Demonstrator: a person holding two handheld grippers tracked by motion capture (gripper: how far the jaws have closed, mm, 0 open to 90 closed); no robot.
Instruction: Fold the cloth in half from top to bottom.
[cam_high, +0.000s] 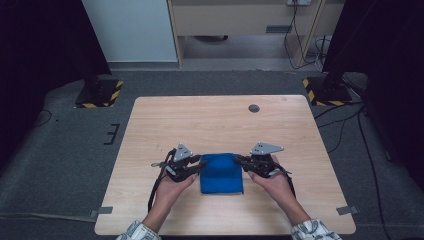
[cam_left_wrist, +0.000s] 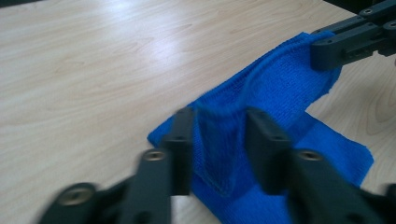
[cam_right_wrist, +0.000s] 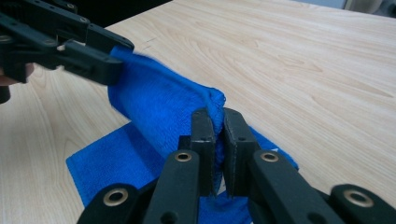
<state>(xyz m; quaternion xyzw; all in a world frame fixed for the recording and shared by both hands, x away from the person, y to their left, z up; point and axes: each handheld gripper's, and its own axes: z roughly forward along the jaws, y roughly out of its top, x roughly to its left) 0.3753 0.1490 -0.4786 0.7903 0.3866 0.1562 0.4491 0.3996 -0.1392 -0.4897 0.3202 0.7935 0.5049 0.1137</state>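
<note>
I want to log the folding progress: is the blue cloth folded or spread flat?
Partly folded. The blue cloth has its far part lifted over the lower layer; the right gripper pinches one corner, and the left gripper has its jaws apart around the other.

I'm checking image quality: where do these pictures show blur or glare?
Left gripper view: its own jaws are smeared and soft at the bottom, and pale glare sits on the table. Right gripper view: the cloth is sharp. High view: evenly lit, dark at both sides.

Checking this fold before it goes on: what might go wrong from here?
The left tongs stand apart around the blue cloth, so that corner may drop and the fold sag unevenly. The right tongs pinch only the edge; any pull might slip it free or drag the cloth across the table.
</note>
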